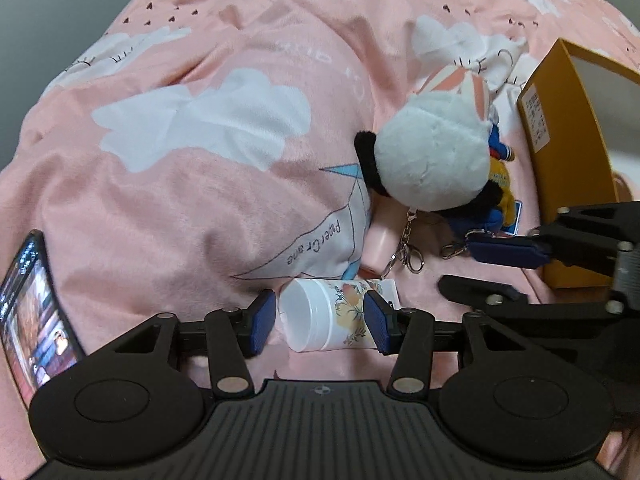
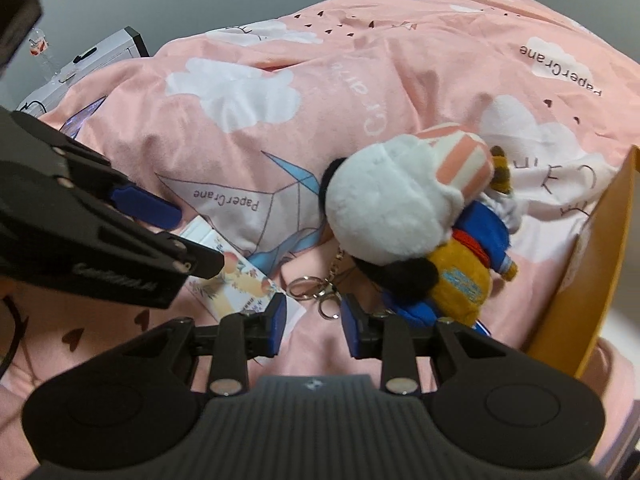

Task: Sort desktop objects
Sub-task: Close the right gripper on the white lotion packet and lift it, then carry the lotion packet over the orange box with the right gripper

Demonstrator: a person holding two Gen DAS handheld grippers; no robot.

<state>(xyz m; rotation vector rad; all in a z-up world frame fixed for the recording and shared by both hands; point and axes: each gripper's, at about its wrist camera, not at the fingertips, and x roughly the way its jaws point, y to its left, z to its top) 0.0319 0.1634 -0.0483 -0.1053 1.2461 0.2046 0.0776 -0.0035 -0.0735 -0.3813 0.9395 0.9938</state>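
Left gripper: its blue pads stood on either side of a white tube with a floral print lying on its side on the bed. The right pad touched the tube's printed wall; a narrow gap showed between the left pad and the tube's white cap end, so whether the tube was truly clamped could not be told.

Right gripper: it pointed down at the bedding with its jaws partly apart and nothing pressed between the pads. A set of metal key rings lay just beyond its fingertips, on the pink cloth.

The key rings were joined by a short chain to a white plush toy with black ears and a pink-striped hat, which lay just beyond them. Pressed against that toy, on its right, was a second, smaller plush toy in yellow and blue.

All these things rested on a pink duvet printed with white clouds and the words "Paper Crane", crumpled into folds. At the right edge stood a yellow cardboard box, near the plush toys. In the left wrist view a phone with a lit screen lay at the far left of the duvet, well apart from the tube.
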